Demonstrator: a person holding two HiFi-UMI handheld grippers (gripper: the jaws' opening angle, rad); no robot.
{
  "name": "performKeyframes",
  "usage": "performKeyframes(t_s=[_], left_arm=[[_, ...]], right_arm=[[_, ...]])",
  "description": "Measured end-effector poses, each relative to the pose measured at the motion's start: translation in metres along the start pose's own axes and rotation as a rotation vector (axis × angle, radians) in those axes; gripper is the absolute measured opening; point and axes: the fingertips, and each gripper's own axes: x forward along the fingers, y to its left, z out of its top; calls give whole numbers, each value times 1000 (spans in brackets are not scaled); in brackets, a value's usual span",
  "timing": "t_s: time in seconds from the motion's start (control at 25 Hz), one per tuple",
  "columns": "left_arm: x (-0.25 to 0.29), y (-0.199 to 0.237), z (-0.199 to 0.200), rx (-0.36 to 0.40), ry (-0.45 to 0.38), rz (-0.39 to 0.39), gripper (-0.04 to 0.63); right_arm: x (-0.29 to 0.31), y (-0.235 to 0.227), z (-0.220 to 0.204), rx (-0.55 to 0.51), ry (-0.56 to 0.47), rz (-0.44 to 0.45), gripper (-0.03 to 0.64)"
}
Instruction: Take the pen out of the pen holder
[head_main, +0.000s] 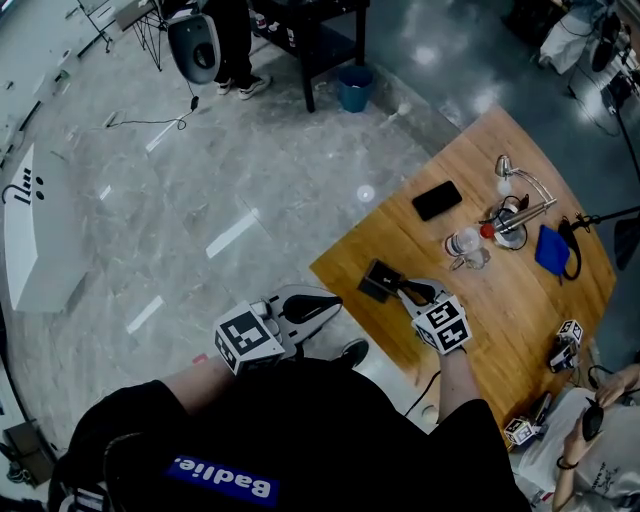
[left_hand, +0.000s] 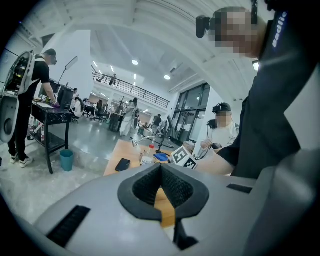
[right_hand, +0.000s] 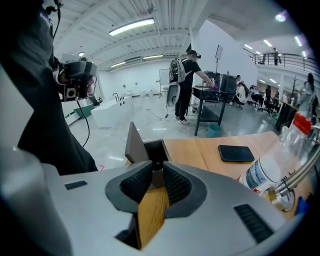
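A black pen holder (head_main: 377, 281) (right_hand: 155, 149) with a grey flap stands near the wooden table's (head_main: 520, 310) left corner. The tips of my right gripper (head_main: 402, 286) (right_hand: 156, 171) are right at its mouth. The jaws are pressed in to a narrow slit, and a thin grey piece, apparently the pen (right_hand: 156, 179), sits between the pads. Most of the pen is hidden. My left gripper (head_main: 322, 306) (left_hand: 161, 170) hangs over the floor left of the table, pads touching at the tips with nothing between them.
On the table behind the holder lie a black phone (head_main: 437, 200) (right_hand: 236, 153), a clear bottle with a red cap (head_main: 466, 243) (right_hand: 280, 160), a desk lamp (head_main: 520, 190) and a blue pouch (head_main: 552, 250). Another person's hand (head_main: 598, 412) is at the bottom right. A blue bin (head_main: 353, 88) stands on the floor.
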Motion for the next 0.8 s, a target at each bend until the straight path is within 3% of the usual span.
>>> performKeyframes(t_s=[0.4, 0.8], left_arm=[[-6, 1, 2, -3, -12, 9, 0], [-2, -11, 12, 21, -33, -47, 0]], right_arm=[[-7, -5, 13, 37, -37, -11, 61], [-52, -5, 45, 95, -149, -77, 61]])
